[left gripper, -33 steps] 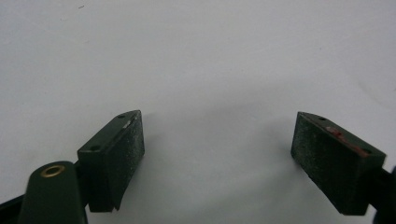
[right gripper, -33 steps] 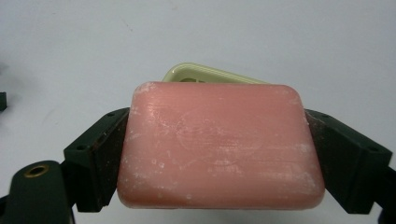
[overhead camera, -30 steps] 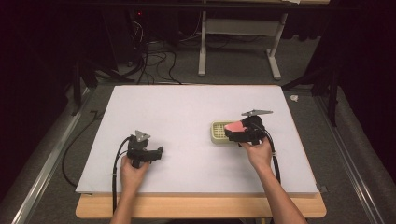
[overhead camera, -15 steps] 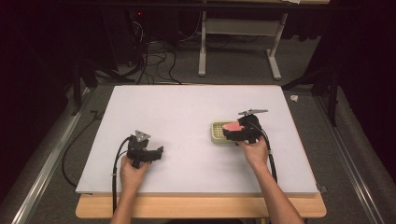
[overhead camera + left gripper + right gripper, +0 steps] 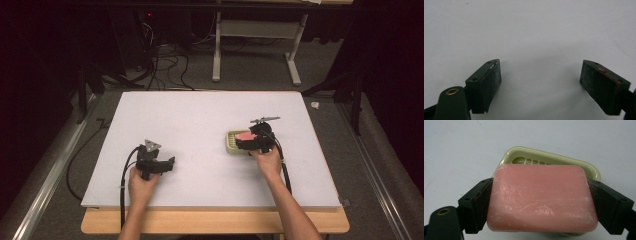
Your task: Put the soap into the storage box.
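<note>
High view: a person sits at a table w/ a white board (image 5: 210,115) on top, forearms coming in from the bottom edge. The left gripper (image 5: 167,165) rests low on the board near the person's side, well apart from anything else; it looks parked, prob. so the other hand can work alone. The right gripper (image 5: 240,145) is over to the right, jaws pointing left, right at a pale yellow-green soap dish (image 5: 231,142). A pink soap bar (image 5: 245,136) shows at the dish, between the jaws. Dark floor, cables and a desk frame lie beyond the table.

Left gripper view: two black jaws stand wide apart w/ nothing between them, just bare white board underneath. Idle, as far as I can judge.

Right gripper view: the jaws are clamped on the soap bar (image 5: 541,198), one pad on each short end, so the bar's broad flat face looks up at the camera. The soap dish (image 5: 554,157) sits behind and under it, its ribbed floor partly visible past the bar's far edge. Whether the bar rests in the dish or hangs just above it I can't tell. Gripping by the ends prob. keeps the pads clear of the dish rim.
</note>
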`<state>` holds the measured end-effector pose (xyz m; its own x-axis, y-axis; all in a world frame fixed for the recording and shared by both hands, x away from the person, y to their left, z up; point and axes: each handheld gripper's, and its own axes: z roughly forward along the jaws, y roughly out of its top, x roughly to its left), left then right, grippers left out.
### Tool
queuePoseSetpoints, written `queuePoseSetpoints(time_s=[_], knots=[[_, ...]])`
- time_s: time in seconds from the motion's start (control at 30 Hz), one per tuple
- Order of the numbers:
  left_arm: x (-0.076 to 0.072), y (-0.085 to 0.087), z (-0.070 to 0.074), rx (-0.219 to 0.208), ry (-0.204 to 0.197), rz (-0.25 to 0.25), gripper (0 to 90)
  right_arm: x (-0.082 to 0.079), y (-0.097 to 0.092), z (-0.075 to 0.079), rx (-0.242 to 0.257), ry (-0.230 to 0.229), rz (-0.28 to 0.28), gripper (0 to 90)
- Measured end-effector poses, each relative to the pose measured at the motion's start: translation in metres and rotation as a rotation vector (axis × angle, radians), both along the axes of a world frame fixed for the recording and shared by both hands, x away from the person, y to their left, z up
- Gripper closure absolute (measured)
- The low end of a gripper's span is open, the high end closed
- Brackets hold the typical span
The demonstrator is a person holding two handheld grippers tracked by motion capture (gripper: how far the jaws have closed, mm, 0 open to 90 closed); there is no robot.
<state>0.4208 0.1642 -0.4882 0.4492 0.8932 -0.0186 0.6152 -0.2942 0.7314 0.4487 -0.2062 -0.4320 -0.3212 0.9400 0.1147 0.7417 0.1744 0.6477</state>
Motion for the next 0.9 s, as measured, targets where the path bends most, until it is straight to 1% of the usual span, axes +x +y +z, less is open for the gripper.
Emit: queuePoseSetpoints(time_s=[0.23, 0.47, 0.73, 0.9], knots=[[0.0, 0.0, 0.0, 0.0, 0.0, -0.001, 17.8, 0.006, 0.004, -0.003, -0.007, 0.028, -0.01, 13.6], [0.0, 0.0, 0.0, 0.0, 0.0, 0.0, 17.8, 0.012, 0.009, -0.003, -0.013, 0.042, -0.016, 13.6], [0.0, 0.0, 0.0, 0.0, 0.0, 0.0, 17.8, 0.016, 0.011, -0.005, -0.027, 0.061, -0.028, 13.5], [0.0, 0.0, 0.0, 0.0, 0.0, 0.0, 17.8, 0.018, 0.01, -0.009, -0.031, 0.084, -0.042, 13.5]])
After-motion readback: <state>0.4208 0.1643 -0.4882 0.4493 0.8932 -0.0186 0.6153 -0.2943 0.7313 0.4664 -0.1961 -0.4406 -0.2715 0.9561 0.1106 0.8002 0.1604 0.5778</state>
